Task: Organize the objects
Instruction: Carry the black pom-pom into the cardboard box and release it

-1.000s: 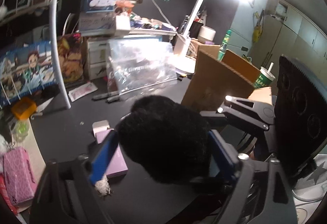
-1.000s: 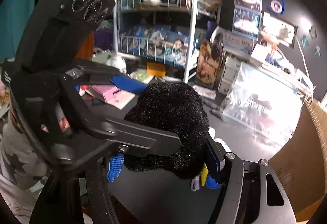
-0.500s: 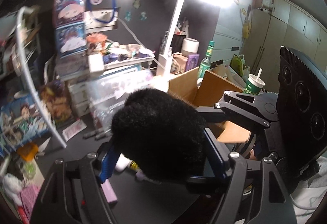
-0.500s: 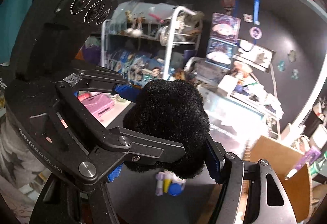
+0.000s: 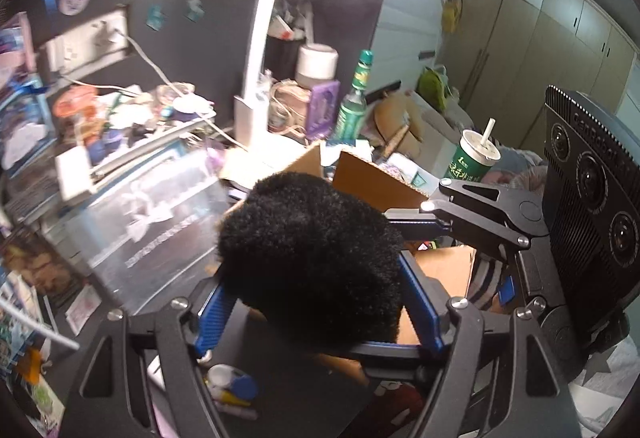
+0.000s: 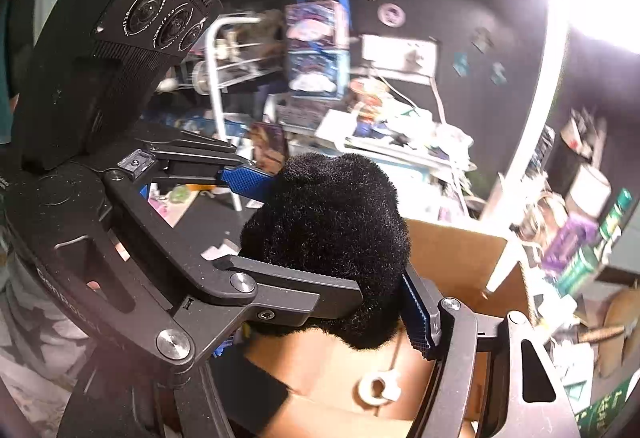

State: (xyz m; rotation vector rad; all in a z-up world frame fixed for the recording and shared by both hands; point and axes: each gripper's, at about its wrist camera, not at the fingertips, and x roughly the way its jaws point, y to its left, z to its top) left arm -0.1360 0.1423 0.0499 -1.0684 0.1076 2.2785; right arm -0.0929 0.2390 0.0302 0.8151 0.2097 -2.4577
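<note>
The left hand-held gripper (image 5: pixel 316 302) has its blue pads (image 5: pixel 420 306) pressed on either side of a black fuzzy ball (image 5: pixel 312 258), and the right hand-held gripper (image 6: pixel 332 250) clamps the same black fuzzy ball from another side, one blue pad (image 6: pixel 418 314) on its right and the other blue pad (image 6: pixel 244 180) at its upper left. The left one's jaws have just been closing a little, with the ball between them. So both grip the ball together, and it hangs clear of the desk (image 5: pixel 296 402), over the near edge of an open cardboard box (image 6: pixel 452 258).

Inside the box, in the right wrist view, a small white ring-shaped piece (image 6: pixel 378 386) lies on the brown floor just below the ball. One box flap (image 5: pixel 372 182) stands up behind the ball in the left wrist view.

To the left of the box a clear plastic bag (image 5: pixel 152 234) leans on the dark desk, holding pale contents that are too blurred to tell. Near the left gripper's base, on the desk, sit a few small things: a white and blue round piece (image 5: pixel 232 384) and a yellow one beside it.

Farther back stands a white desk lamp (image 5: pixel 264 38), lit brightly at the top. Right of its foot are a purple box (image 5: pixel 324 108), a green bottle (image 5: pixel 354 102) and, further right, a green paper cup (image 5: pixel 472 158) with a straw in it. On the far left in the right wrist view is a white wire shelf (image 6: pixel 218 78) crowded with small items
</note>
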